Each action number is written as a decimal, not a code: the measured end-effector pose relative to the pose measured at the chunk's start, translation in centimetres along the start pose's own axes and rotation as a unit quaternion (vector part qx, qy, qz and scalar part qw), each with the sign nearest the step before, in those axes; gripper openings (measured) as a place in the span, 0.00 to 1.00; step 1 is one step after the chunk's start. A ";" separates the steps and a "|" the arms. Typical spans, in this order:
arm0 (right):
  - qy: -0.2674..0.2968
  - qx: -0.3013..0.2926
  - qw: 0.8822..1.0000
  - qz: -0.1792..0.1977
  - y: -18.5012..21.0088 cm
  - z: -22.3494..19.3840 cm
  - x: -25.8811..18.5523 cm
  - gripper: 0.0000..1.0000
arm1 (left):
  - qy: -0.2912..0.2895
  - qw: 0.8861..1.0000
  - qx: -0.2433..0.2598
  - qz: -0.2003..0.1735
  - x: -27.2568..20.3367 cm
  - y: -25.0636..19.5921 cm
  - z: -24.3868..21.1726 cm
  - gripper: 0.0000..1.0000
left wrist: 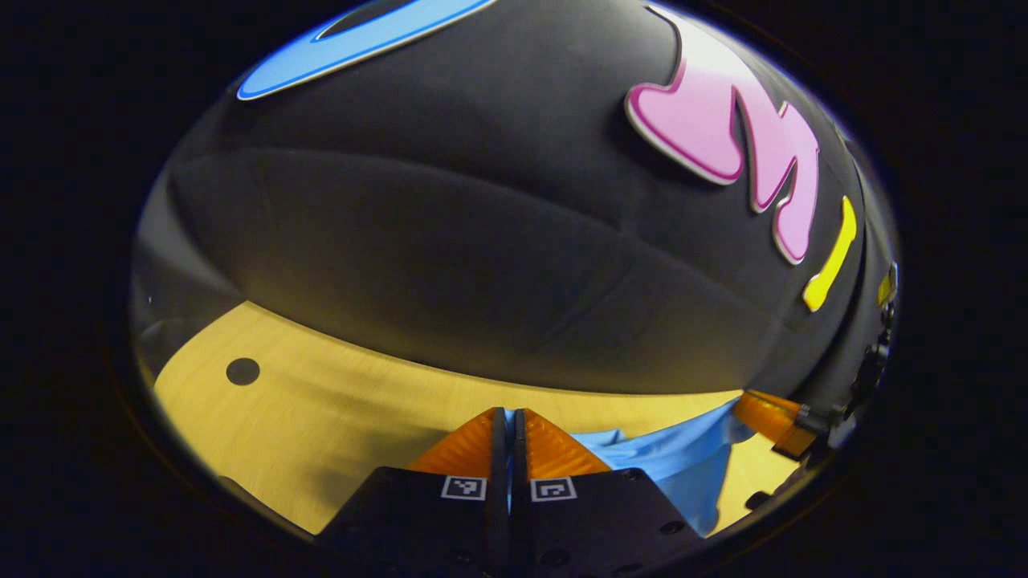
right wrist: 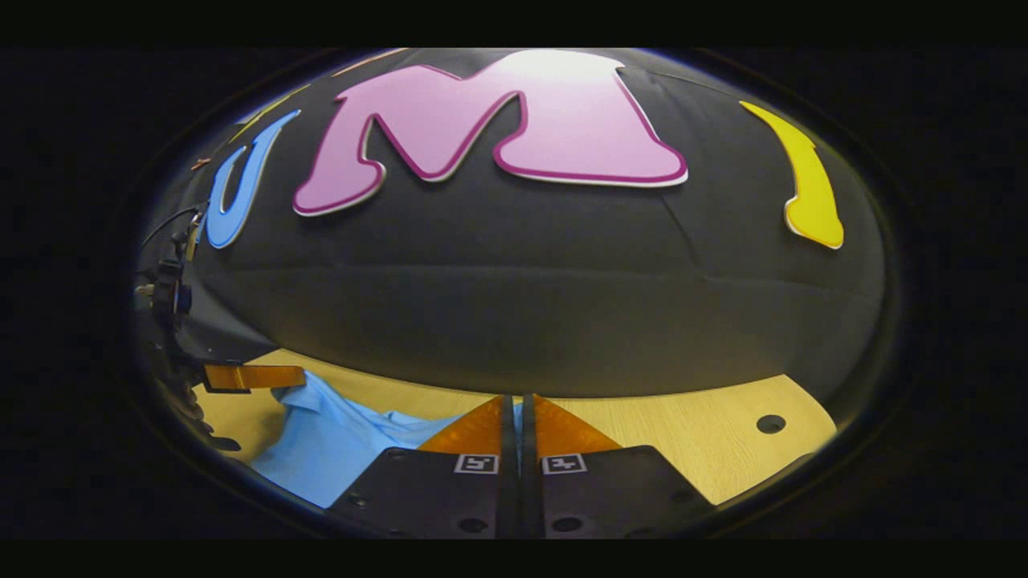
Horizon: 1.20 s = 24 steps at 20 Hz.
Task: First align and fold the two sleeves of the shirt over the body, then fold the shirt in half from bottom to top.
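I have both the left gripper (left wrist: pixel 508 417) and right gripper (right wrist: pixel 517 405) pinched closed on the light-blue cloth shirt (right wrist: pixel 321 437), lifted over the pale wooden tabletop (left wrist: pixel 321 417) near its back edge; I'd carry both level, keeping the fabric taut.

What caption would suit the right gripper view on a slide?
Right gripper, fingers closed on a blue shirt, lifts it over a wooden table.

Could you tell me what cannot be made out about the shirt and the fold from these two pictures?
- Left gripper view: most of the shirt lies behind the left tongs and past the lower edge.
- Right gripper view: the right tongs and the lower edge cut it off.
- Whether the sleeves are folded cannot be told.
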State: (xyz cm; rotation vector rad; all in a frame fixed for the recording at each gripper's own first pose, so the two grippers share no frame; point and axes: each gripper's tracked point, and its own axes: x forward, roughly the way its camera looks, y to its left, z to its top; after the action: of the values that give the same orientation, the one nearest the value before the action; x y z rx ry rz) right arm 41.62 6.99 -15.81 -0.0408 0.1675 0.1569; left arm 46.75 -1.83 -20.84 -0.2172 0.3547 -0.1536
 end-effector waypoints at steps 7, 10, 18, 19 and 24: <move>0.016 -0.036 0.998 -0.050 -1.4 -0.8 -1.8 0.53 | 0.008 0.999 0.027 0.047 -1.5 2.1 -0.6 0.64; -0.029 -0.050 0.996 -0.063 -0.5 2.6 -6.7 0.86 | -0.024 0.999 0.019 0.041 -6.9 1.7 1.5 0.97; -0.091 -0.067 0.991 -0.066 4.5 11.8 -25.8 0.97 | -0.107 0.990 0.083 0.037 -29.1 -1.0 5.8 0.97; -0.096 -0.067 0.991 -0.066 5.0 12.6 -27.8 0.97 | -0.118 0.988 0.095 0.037 -31.9 -1.5 6.2 0.97; -0.106 -0.066 0.990 -0.059 7.1 16.3 -36.7 0.97 | -0.147 0.982 0.112 0.028 -43.9 -4.5 7.7 0.96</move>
State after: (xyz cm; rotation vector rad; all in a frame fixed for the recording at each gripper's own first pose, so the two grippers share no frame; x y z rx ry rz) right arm 7.42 9.31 6.25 -0.1656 -0.0580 0.0525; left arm 8.31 3.44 1.65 -0.0052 0.0471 -0.1024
